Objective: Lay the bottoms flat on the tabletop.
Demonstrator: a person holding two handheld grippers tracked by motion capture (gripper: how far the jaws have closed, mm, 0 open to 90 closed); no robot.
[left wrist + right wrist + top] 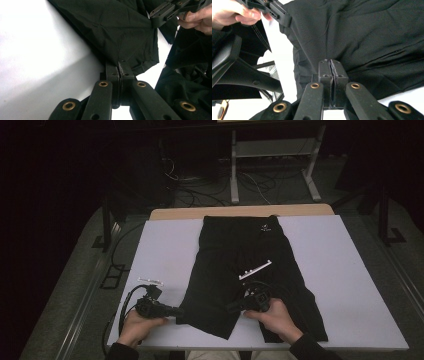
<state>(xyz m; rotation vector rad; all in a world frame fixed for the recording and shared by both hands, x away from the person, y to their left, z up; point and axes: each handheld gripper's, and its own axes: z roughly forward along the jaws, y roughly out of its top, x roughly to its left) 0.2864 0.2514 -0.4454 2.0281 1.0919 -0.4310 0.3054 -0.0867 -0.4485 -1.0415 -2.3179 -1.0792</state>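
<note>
On the white table (pixel 350 285), seen from the high view: black shorts (pixel 235 255) spread flat, waistband at the far edge, leg openings toward the person; left gripper (pixel 176 311) at the outer hem of the left leg, right gripper (pixel 232 307) at that same leg's inner edge. No fold made yet; judged an early stage, corners taken, whole fold left to do. Along the left gripper view: jaws pressed together, pinching the hem corner of the shorts (pixel 112 27), fabric lying smooth beyond, other gripper (pixel 153 22) farther off on the cloth. Along the right gripper view: jaws likewise pressed together on the shorts (pixel 362 32), cloth edge caught between the pads, other hand (pixel 232 12) visible beyond.
</note>
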